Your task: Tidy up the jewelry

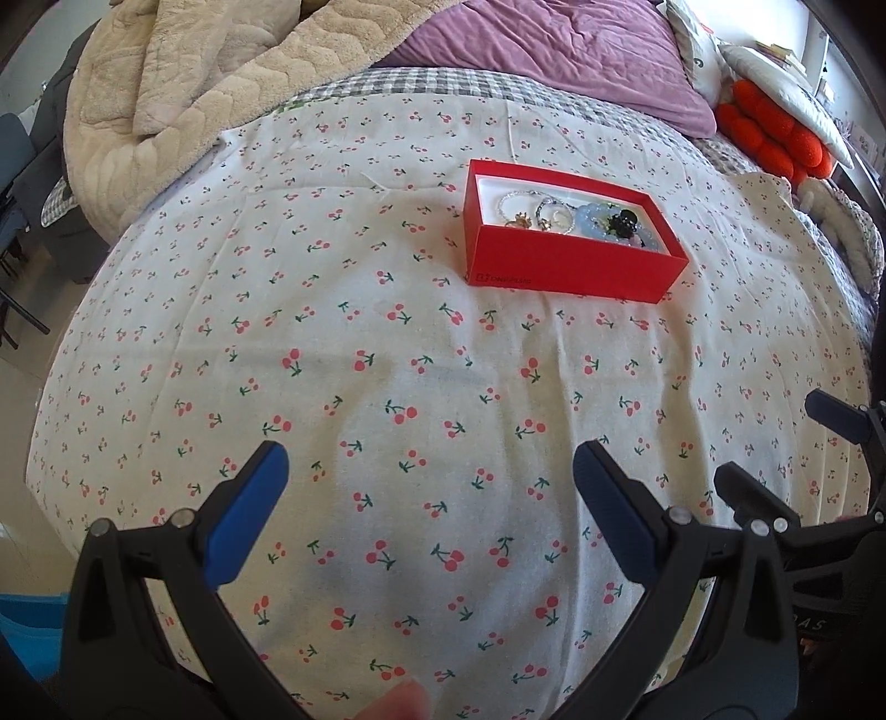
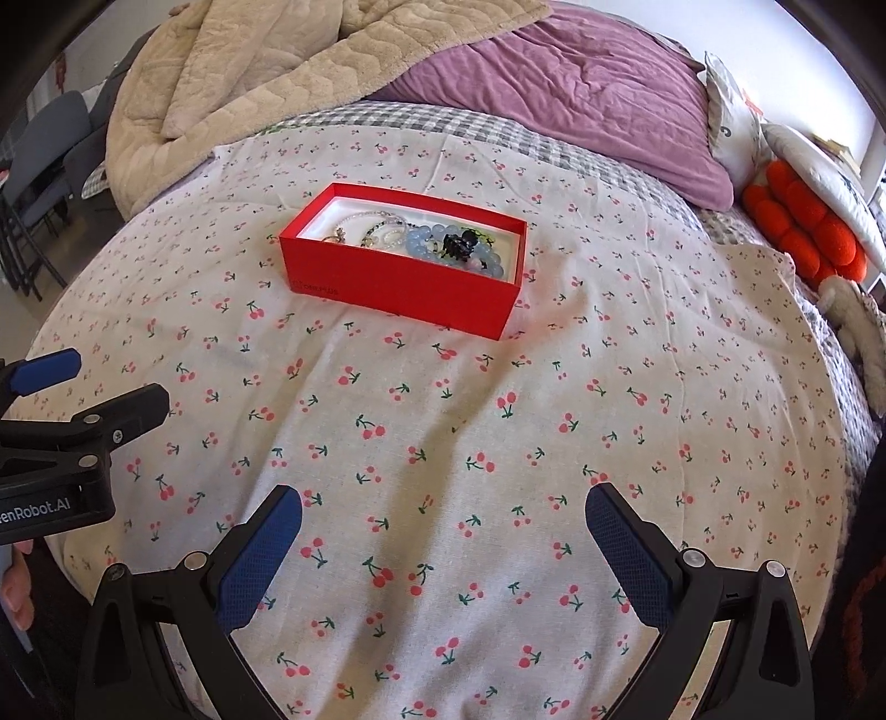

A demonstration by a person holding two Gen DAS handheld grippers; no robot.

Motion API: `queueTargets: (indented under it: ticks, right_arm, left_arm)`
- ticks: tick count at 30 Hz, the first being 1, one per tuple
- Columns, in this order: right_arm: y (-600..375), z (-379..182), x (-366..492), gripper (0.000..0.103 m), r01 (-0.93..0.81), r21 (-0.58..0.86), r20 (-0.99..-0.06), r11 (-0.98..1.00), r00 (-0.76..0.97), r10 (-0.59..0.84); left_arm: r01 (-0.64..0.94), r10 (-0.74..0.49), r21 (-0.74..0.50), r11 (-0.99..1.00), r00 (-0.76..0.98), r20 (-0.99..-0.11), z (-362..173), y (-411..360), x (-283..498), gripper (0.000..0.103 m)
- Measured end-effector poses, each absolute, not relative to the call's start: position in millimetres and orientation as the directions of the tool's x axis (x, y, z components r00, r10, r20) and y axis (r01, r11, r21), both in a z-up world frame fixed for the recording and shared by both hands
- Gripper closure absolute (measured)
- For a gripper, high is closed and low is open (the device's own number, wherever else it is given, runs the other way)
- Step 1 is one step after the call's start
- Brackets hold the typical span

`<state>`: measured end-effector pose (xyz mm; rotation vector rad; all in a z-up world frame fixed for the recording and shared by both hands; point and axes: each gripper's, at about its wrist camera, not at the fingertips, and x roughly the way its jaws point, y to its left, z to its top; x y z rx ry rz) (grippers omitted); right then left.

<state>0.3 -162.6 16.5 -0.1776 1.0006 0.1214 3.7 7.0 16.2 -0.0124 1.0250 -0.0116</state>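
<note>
A red box [image 1: 565, 266] with a white inside sits on the cherry-print sheet [image 1: 387, 360]. In it lie a blue bead bracelet [image 1: 595, 219], a black clip [image 1: 623, 221], silver rings and small gold pieces. The box also shows in the right wrist view [image 2: 398, 288], with the blue bracelet [image 2: 426, 243] and black clip [image 2: 459, 243] inside. My left gripper [image 1: 432, 465] is open and empty, well short of the box. My right gripper [image 2: 443, 509] is open and empty, also short of the box. Each gripper shows at the edge of the other's view.
A beige quilted blanket [image 1: 183, 83] is heaped at the far left of the bed. A purple duvet [image 1: 554, 50] lies at the back. Orange and white plush toys [image 1: 775, 133] sit at the far right. Chairs [image 2: 39, 166] stand past the bed's left edge.
</note>
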Motion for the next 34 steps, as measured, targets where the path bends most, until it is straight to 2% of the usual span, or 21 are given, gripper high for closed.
queueTargets:
  ticks: [20, 34]
  right_arm:
    - [-182, 22, 7, 0.000, -0.087, -0.064, -0.832, 0.994, 0.554, -0.005]
    - [-181, 19, 9, 0.000, -0.087, -0.064, -0.834, 0.994, 0.551, -0.006]
  left_arm:
    - [0.004, 0.000, 0.003, 1.000, 0.526, -0.851, 16, 0, 3, 0.001]
    - [0.004, -0.004, -0.002, 1.000, 0.515, -0.857, 13, -1, 3, 0.001]
